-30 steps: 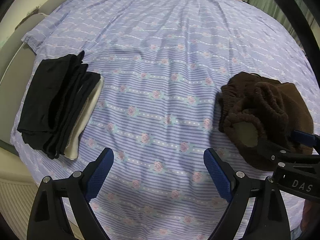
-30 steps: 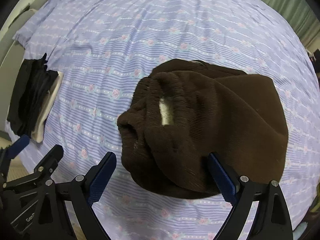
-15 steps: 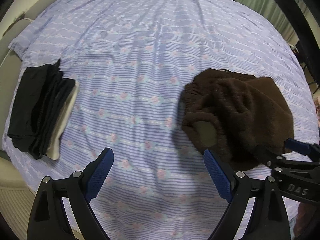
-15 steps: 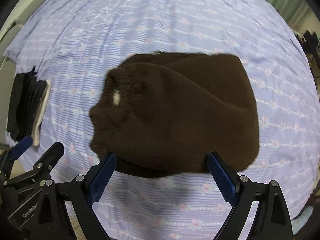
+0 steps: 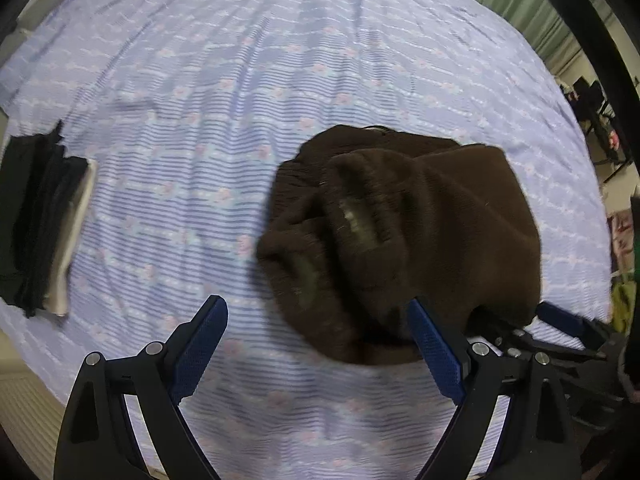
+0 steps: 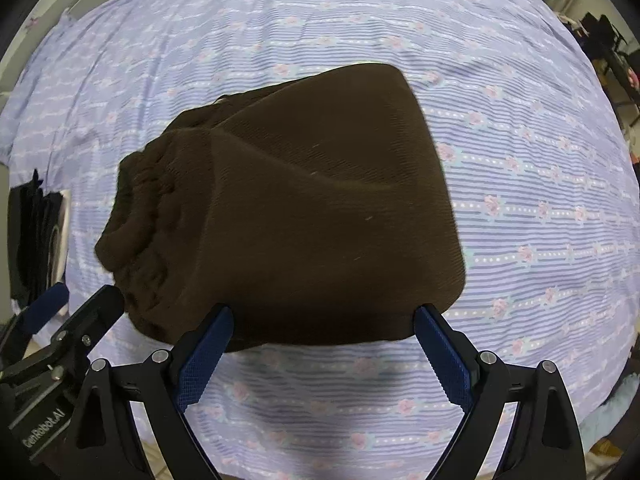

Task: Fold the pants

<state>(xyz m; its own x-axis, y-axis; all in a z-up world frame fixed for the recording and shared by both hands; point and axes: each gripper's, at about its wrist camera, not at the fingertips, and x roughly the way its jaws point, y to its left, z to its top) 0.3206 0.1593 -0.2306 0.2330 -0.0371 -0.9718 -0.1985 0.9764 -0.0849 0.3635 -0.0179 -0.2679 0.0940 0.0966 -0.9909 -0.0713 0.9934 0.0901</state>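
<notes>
A crumpled bundle of brown pants (image 5: 400, 232) lies on the bed, its gathered waistband turned left (image 6: 140, 216) and a smooth fold on the right. My left gripper (image 5: 316, 304) hangs open above the bundle's near left part, with nothing pressed between its blue pads. My right gripper (image 6: 324, 312) points down over the near edge of the pants (image 6: 320, 200), jaws wide, pads not pressing the cloth. Each view catches the other gripper: the right gripper (image 5: 524, 320) at the lower right, the left gripper (image 6: 80, 300) at the lower left.
A lilac striped sheet with pink flowers (image 5: 240, 80) covers the whole bed. A stack of folded black clothes with a cream piece (image 5: 44, 224) sits at the bed's left edge (image 6: 36, 236). Green curtains (image 5: 520, 4) and dark furniture stand beyond the far right side.
Both grippers have travelled right along the bed, over the brown pants. The pants now fill the middle of each view and the black stack has slid to the left edge. Jaws stayed wide.
</notes>
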